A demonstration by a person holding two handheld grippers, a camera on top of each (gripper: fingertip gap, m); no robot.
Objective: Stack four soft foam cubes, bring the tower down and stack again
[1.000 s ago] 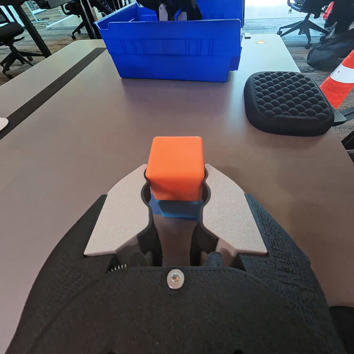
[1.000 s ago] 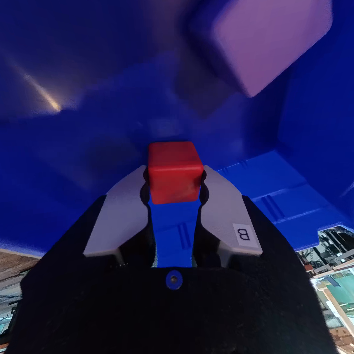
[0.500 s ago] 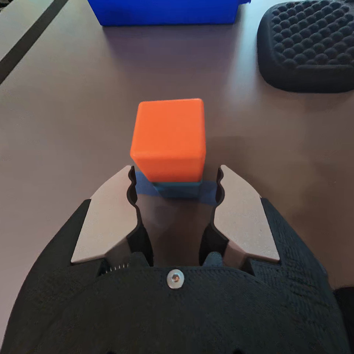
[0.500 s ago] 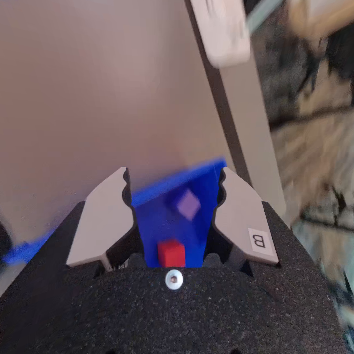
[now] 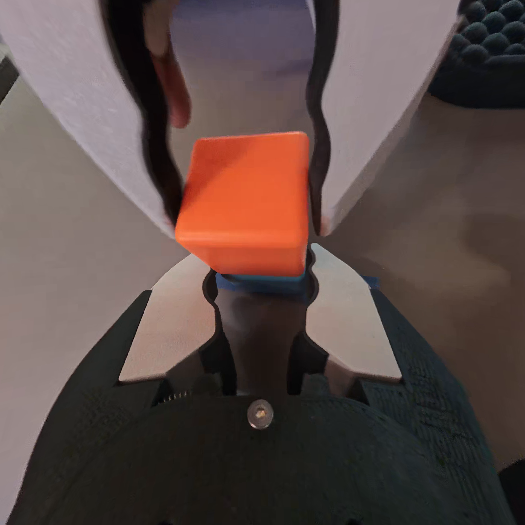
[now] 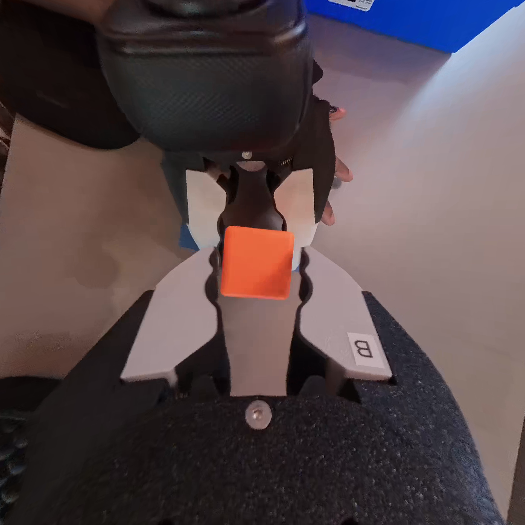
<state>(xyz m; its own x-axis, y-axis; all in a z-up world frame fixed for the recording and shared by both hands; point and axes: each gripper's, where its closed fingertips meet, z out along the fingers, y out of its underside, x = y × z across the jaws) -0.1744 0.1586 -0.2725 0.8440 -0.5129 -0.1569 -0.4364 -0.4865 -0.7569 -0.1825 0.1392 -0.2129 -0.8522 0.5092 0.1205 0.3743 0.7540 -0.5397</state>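
Observation:
An orange foam cube (image 5: 244,199) sits slightly tilted on a blue foam cube (image 5: 261,282), which is mostly hidden under it. My left gripper (image 5: 257,252) is low at the table, shut on the blue cube. My right gripper (image 6: 258,250) comes from the opposite side and is shut on the orange cube (image 6: 257,264). It shows large and blurred in the left wrist view (image 5: 245,231). The left gripper shows beyond the cube in the right wrist view (image 6: 255,240).
The stack stands on a patch of blue tape (image 5: 369,281) on the brown table (image 5: 71,227). A black bumpy cushion (image 5: 483,56) lies at the far right. A blue bin (image 6: 412,22) stands behind the left gripper. A person's hand (image 6: 338,170) holds the left gripper. Tip to tip, the grippers are about 6 centimetres apart.
My left gripper let go of the orange cube, dropped lower and closed on the blue cube. My right gripper released a red cube in the bin, swung over and closed on the orange cube.

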